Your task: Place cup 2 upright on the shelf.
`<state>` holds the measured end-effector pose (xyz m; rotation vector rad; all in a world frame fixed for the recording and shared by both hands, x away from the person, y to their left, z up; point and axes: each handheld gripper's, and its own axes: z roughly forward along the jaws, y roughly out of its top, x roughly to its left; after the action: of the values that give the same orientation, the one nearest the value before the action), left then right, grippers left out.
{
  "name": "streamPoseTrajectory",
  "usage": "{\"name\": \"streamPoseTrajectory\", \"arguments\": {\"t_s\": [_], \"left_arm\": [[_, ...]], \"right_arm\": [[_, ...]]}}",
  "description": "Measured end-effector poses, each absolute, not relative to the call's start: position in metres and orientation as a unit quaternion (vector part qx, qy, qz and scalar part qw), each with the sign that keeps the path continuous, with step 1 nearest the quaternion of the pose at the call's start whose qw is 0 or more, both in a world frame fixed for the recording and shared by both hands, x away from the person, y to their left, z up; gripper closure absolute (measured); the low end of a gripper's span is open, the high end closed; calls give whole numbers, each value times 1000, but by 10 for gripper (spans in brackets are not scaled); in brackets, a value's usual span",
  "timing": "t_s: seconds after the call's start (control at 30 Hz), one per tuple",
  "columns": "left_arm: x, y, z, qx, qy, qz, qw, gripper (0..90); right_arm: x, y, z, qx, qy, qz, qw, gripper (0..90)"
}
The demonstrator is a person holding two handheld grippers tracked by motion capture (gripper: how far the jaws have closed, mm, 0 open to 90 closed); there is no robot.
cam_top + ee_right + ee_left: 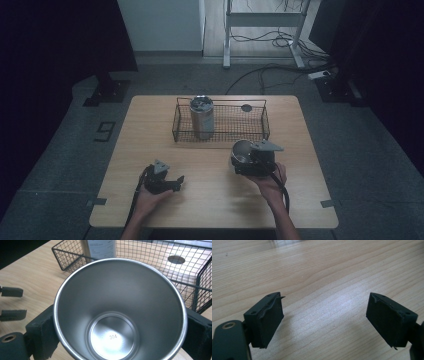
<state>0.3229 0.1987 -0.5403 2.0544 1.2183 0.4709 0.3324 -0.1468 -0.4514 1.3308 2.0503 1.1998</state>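
A person seated at a light wooden table [215,200] works with a hand-held gripper in each hand. The right gripper [248,162] is clamped on a polished steel cup [242,151], its black jaws pressing the cup's outer wall from either side; in the right gripper view the cup [120,312] opens toward the camera, its round base stamped "304" and its bright rim flanked by the black pads [41,333]. In the high view the cup sits just in front of a black wire basket [221,134] that stands toward the far side of the table, the cup's mouth turned toward the basket and close to its near wall without clearly touching it. Inside the basket, at its left end, a second steel cup [202,117] stands upright, and a small dark round disc [246,107] lies on the basket floor toward the right; both show again in the right gripper view, the upright cup [101,248] behind the rim of the held one and the disc [176,259] beyond the wire mesh [140,252]. The left gripper [175,181] rests low at the near left of the table, well apart from the cup and basket, pointing to the right; in the left gripper view its jaws stand apart with nothing between them, only bare wood grain [319,277] beneath. Cables trail from both grippers back along the person's forearms.
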Motion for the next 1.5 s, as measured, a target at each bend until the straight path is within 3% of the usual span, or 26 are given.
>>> {"name": "streamPoseTrajectory", "arguments": {"t_s": [1.5], "left_arm": [[323, 199, -541, 796, 470, 173, 341, 145]], "right_arm": [[376, -167, -395, 487, 716, 441, 237, 69]]}}
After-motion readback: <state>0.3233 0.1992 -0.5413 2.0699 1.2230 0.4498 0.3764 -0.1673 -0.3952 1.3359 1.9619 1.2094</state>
